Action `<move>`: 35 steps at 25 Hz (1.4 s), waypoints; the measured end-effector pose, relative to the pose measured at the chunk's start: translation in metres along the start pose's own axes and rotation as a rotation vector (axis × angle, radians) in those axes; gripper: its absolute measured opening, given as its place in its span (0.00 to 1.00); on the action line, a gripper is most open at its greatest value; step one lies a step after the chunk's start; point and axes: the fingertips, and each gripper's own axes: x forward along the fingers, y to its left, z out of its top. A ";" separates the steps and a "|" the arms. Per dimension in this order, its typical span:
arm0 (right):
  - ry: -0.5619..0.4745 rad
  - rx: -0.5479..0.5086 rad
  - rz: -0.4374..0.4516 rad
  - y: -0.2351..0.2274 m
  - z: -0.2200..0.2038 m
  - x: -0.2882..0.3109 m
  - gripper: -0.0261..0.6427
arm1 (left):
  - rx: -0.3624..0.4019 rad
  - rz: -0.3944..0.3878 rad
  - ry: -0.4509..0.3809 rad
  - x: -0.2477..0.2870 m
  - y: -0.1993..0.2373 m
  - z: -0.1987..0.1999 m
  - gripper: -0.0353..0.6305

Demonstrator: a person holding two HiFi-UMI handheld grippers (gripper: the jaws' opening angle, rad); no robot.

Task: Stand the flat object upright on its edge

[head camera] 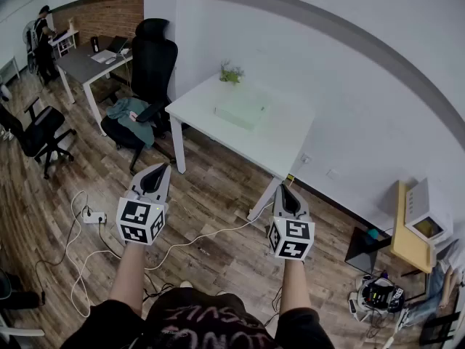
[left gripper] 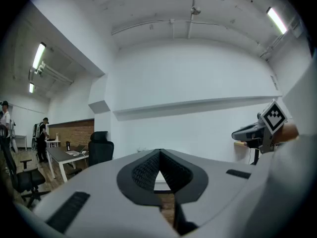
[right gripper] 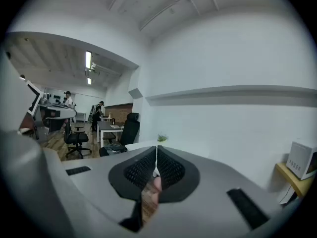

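Wooden floor point(head camera: 218, 187) lies below left claw point(head camera: 163, 167) and right claw point(head camera: 283, 189), both clenched, seemingly empty, extended forward.

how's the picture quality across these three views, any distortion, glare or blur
Head view: strong fisheye, so the wall base curves. The white table is washed out, and the pale flat object on it barely stands out. Left gripper view: dark round vignette at the corners, and the ceiling light strip blows out. Right gripper view: same vignette, even light, with the close foreground soft.
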 end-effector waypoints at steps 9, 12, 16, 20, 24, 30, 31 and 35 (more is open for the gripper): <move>-0.002 -0.020 0.003 0.007 0.005 0.000 0.08 | 0.003 -0.001 0.004 -0.003 0.003 0.001 0.08; -0.003 -0.022 0.000 0.011 0.006 0.000 0.08 | 0.001 -0.004 0.001 -0.004 0.006 0.002 0.08; -0.016 -0.035 -0.001 0.017 0.009 -0.003 0.08 | -0.012 -0.009 0.001 -0.007 0.009 0.001 0.07; -0.014 -0.043 -0.001 0.023 0.008 0.000 0.08 | -0.028 -0.017 -0.008 -0.007 0.016 0.002 0.07; -0.013 -0.042 -0.007 0.032 0.011 0.004 0.08 | -0.057 -0.034 -0.018 -0.007 0.031 0.002 0.07; -0.007 0.012 -0.036 0.042 0.003 0.002 0.08 | -0.043 -0.063 0.007 -0.011 0.042 -0.011 0.07; -0.002 0.014 -0.042 0.045 0.000 0.002 0.08 | -0.042 -0.072 0.012 -0.013 0.044 -0.014 0.07; 0.016 0.001 -0.056 0.051 -0.010 0.005 0.08 | -0.054 -0.092 0.021 -0.014 0.052 -0.025 0.07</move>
